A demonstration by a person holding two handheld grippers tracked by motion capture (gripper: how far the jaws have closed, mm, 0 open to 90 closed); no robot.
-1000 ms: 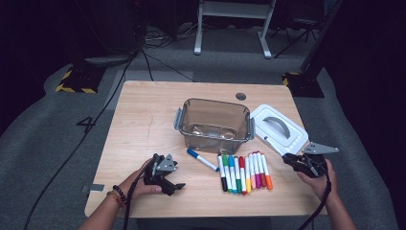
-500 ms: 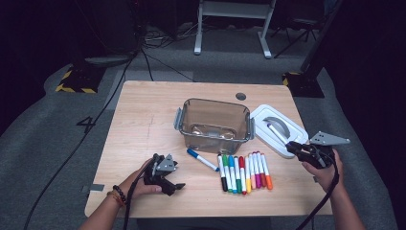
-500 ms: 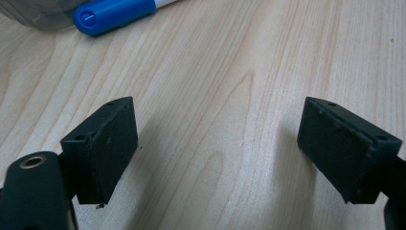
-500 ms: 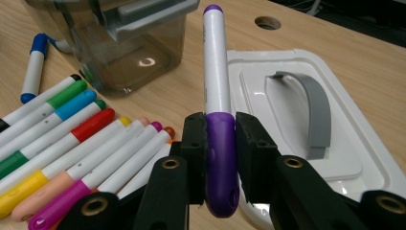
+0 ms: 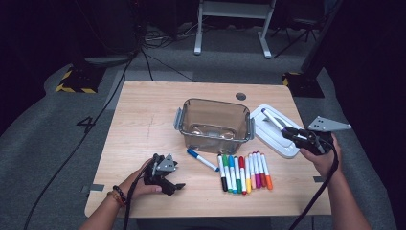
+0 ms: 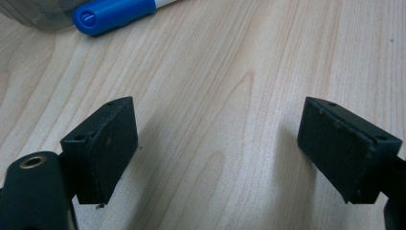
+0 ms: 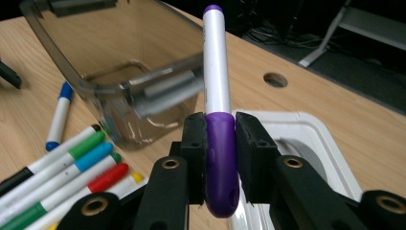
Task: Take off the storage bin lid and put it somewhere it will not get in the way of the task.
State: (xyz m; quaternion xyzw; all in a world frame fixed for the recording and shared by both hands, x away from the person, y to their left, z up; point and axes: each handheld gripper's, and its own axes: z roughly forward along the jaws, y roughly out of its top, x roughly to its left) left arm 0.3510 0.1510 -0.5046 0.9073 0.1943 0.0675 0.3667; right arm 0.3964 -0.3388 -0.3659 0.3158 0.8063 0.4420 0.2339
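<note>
Wooden tabletop, dark room behind. Clamped in the right gripper [image 5: 293, 133], a purple marker [image 7: 218, 120] hangs above the white lid [image 5: 275, 139], just beside the clear bin [image 5: 215, 125] (apparently empty). Left gripper [image 6: 215, 153] rests on the table with its jaws apart, holding nothing. Nine markers [image 5: 244, 171] remain outside; packing looks barely begun.

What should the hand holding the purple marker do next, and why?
Probably carry the purple marker left until it is over the clear bin. The right gripper is shut on its cap end above the white lid, beside the bin, which looks empty, while other markers lie in a row on the table.
</note>
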